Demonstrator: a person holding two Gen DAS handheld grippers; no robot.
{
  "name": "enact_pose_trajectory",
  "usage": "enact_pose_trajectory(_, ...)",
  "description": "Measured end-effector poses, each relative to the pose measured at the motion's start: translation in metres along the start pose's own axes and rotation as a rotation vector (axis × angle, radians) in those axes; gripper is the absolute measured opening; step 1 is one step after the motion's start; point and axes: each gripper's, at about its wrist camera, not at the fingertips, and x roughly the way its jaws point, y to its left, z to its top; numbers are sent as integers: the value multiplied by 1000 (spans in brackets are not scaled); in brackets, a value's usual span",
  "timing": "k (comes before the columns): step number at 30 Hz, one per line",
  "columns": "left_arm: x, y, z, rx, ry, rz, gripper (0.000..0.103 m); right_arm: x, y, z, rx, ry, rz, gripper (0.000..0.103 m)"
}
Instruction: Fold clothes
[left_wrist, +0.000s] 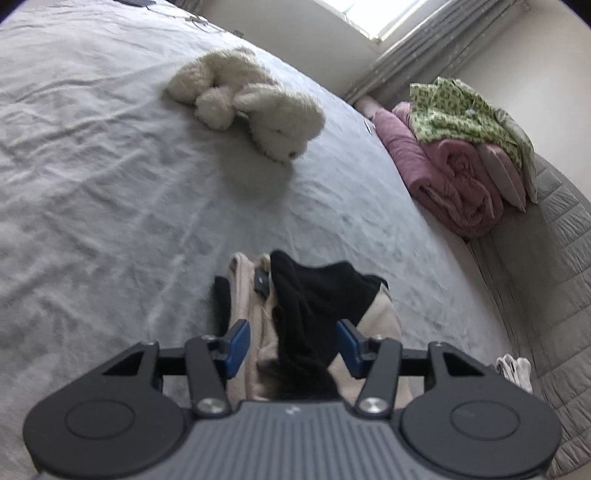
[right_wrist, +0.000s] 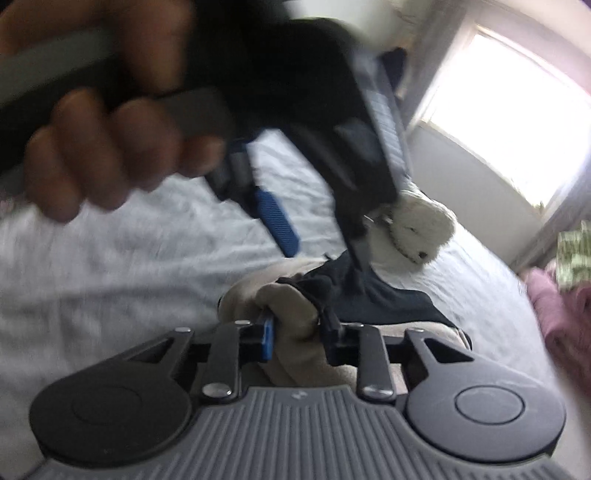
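- Clearly, we are working a soft, limp bundle: a beige and black knit garment (left_wrist: 295, 306) bunched on the pale grey bed sheet (left_wrist: 110, 184), just in front of both tools.
- Our right gripper (right_wrist: 295, 332) is clamped on a thick beige fold at the near edge of the garment.
- Our left gripper (left_wrist: 291, 343) straddles the black part with its blue pads (left_wrist: 240, 339) standing off the cloth, so it grips nothing.
- We judge the fabric light and floppy; it will sag and slide unless taken at a hem or corner, not mid-bundle.
- A fluffy white plush toy (left_wrist: 251, 99) lies well apart up the bed.
- Folded pink blankets (left_wrist: 454, 177) sit at the bed's far edge.
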Motion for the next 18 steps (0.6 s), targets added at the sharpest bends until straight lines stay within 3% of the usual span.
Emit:
enact_pose_trajectory(5, -6, 4, 3, -32, -29, -5, 56, -15, -18, 12, 216, -124, -83, 25)
enact_pose_trajectory(9, -8, 6, 5, -34, -38, 4, 58, -13, -12, 10, 215, -144, -115, 25)
enact_pose_trajectory(13, -6, 6, 5, -30, -31, 11, 58, 3, 5, 4, 111, -85, -57, 25)
enact_pose_trajectory(18, 1, 0, 1, 7, -12, 21, 58, 15, 3, 7, 120, -22, -23, 25)
